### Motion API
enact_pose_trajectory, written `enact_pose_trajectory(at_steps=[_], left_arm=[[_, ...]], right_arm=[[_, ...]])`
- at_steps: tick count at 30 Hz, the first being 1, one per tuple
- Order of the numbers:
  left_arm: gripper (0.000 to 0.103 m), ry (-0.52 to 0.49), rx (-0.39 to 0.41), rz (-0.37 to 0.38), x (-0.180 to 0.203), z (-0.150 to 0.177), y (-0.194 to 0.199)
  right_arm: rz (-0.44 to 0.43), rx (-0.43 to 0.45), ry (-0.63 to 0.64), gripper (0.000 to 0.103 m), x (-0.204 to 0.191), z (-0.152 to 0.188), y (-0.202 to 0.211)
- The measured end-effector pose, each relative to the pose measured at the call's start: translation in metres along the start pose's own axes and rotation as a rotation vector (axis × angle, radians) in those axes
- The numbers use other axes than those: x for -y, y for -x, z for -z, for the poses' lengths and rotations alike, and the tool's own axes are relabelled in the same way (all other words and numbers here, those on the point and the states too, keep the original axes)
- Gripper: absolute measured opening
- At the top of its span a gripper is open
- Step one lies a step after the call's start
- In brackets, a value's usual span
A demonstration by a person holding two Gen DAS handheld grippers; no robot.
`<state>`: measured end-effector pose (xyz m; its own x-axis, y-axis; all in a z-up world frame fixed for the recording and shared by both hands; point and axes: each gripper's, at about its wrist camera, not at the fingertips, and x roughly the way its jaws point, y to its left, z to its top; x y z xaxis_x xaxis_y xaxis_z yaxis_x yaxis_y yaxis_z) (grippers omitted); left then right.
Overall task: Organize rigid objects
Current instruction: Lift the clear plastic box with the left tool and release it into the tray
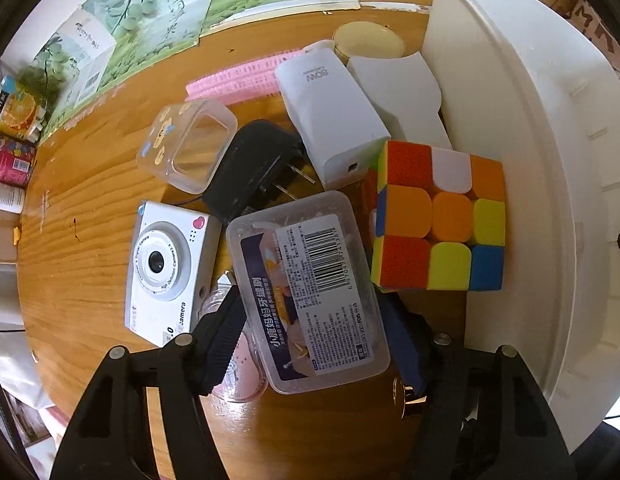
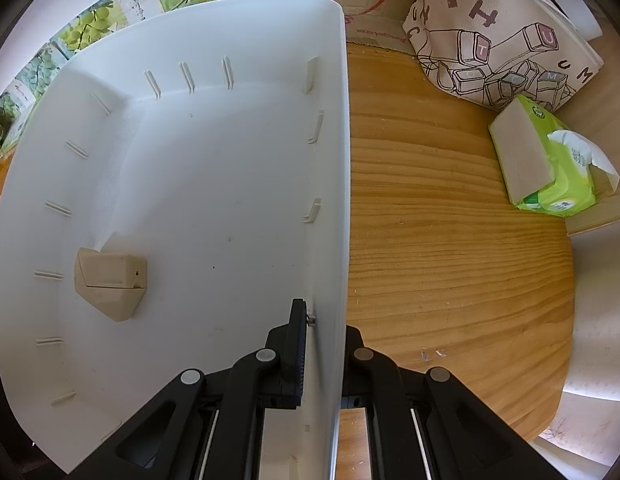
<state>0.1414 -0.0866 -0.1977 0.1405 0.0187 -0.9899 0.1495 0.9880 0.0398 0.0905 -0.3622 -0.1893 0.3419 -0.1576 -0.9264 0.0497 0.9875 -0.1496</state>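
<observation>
- Two grippers in use. The left gripper [image 1: 310,344] points straight down over the clutter on the wooden table [image 1: 90,208]; the right gripper [image 2: 322,344] leans steeply down at the near right wall of the white bin [image 2: 230,160].
- Left jaws: part-way in, one finger on each long side of the clear plastic box [image 1: 310,292] with the barcode label. Whether the pads already press on the box cannot be told; no firm grip shows.
- Right jaws: pinched narrow on the bin wall, one finger inside and one outside, steadying the bin.
- Task things, location: the clear plastic box lies near the middle of the pile, between the toy camera [image 1: 166,272] on its left and the puzzle cube [image 1: 438,216] on its right, with the black plug adapter [image 1: 254,164] just beyond it. The white charger [image 1: 330,120] and the pink comb [image 1: 238,80] lie farther off. The bin stands to the right of the pile; one beige block [image 2: 110,280] lies on its floor at the left.
- Risk 1: the box looks smooth and sits skewed to the fingers, so an off-centre squeeze may make it twist or slip out.
- Risk 2: a small pinkish container [image 1: 238,372] lies under the left finger; closing may catch it or push it aside.
- Risk 3: lifting may drag against the cube or the camera, both just beside the box, and scatter the pile.
- Risk 4: if the right pinch loosens, the bin may slide when the box is dropped in.
</observation>
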Motion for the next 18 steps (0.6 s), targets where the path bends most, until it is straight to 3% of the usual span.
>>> enact_pose_trajectory(at_steps=[5, 11, 18], left_arm=[[0.069, 0.024, 0.005, 0.033, -0.011, 0.002, 0.006], [0.069, 0.04, 0.039, 0.02, -0.023, 0.009, 0.025], [0.069, 0.098, 0.197, 0.08, -0.045, 0.026, 0.062]], right_arm=[[0.001, 0.0, 0.001, 0.008, 0.0, 0.0, 0.0], [-0.001, 0.001, 0.002, 0.008, -0.001, 0.002, 0.0], [-0.004, 0.006, 0.007, 0.008, -0.002, 0.003, 0.003]])
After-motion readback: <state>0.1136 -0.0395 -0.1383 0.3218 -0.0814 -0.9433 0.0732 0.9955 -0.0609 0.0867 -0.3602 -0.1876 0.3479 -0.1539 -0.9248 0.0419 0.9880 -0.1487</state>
